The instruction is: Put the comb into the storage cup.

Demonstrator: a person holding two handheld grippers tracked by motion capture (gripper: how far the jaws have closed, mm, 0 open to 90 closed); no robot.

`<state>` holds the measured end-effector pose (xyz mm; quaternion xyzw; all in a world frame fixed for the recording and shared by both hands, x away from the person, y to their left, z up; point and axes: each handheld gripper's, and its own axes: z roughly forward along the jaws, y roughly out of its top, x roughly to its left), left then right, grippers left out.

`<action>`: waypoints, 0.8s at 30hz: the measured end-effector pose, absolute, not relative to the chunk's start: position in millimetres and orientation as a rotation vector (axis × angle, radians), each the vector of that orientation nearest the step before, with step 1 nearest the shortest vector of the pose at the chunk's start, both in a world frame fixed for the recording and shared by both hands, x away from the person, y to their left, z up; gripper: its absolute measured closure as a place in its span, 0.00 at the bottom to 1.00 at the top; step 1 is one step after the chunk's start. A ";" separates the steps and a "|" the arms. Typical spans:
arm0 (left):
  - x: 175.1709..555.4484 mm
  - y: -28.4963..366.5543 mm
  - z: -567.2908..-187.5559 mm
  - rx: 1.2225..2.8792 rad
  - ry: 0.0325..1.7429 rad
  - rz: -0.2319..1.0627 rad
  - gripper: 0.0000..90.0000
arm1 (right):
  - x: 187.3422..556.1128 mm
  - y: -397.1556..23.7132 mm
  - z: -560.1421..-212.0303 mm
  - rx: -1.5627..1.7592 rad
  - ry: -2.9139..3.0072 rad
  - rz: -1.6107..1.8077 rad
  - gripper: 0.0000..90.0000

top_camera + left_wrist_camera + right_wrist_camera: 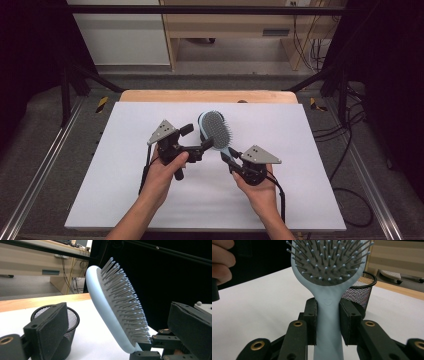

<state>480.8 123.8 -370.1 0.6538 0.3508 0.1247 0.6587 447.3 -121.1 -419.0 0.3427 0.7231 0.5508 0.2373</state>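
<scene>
The right gripper (329,322) squeezes the blue brush (329,312) by its handle, low in the frame; the left gripper (120,330) waits open beside it; a tilt could bump the mesh cup (359,293) behind.

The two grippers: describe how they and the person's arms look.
Both the left gripper and the right gripper are black, each topped by a grey three-cornered plate with small dark dots. Their fingers are flat black pads on linkages with brass-coloured pivots. A black cable trails from each. The forearms are bare, no sleeves.
</scene>
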 end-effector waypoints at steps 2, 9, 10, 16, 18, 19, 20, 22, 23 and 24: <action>481.9 122.4 -370.1 1.476 0.797 0.276 0.04 | 446.7 -121.3 -418.4 0.936 1.979 1.520 0.78; 487.3 113.2 -369.4 1.453 0.821 0.226 0.06 | 444.3 -118.6 -417.5 0.922 1.967 1.524 0.78; 487.8 111.3 -369.1 1.455 0.821 0.223 0.06 | 444.3 -118.6 -417.5 0.922 1.967 1.524 0.78; 489.5 104.9 -366.3 1.443 0.814 0.207 0.13 | 442.0 -114.7 -417.3 0.898 1.973 1.523 0.78; 490.0 103.8 -366.1 1.435 0.823 0.189 0.17 | 441.3 -113.9 -417.2 0.889 1.969 1.518 0.78; 490.0 103.8 -366.1 1.435 0.823 0.189 0.17 | 441.3 -113.9 -417.2 0.889 1.969 1.518 0.78; 490.0 103.6 -366.1 1.431 0.828 0.183 0.18 | 441.0 -113.6 -417.0 0.888 1.967 1.518 0.78; 490.0 103.4 -366.2 1.416 0.840 0.168 0.21 | 440.8 -113.5 -416.9 0.887 1.967 1.517 0.78; 490.1 103.6 -366.1 1.410 0.841 0.161 0.22 | 440.7 -113.5 -417.1 0.888 1.966 1.515 0.78; 490.0 103.7 -365.9 1.405 0.846 0.148 0.22 | 440.8 -113.5 -417.2 0.888 1.965 1.514 0.78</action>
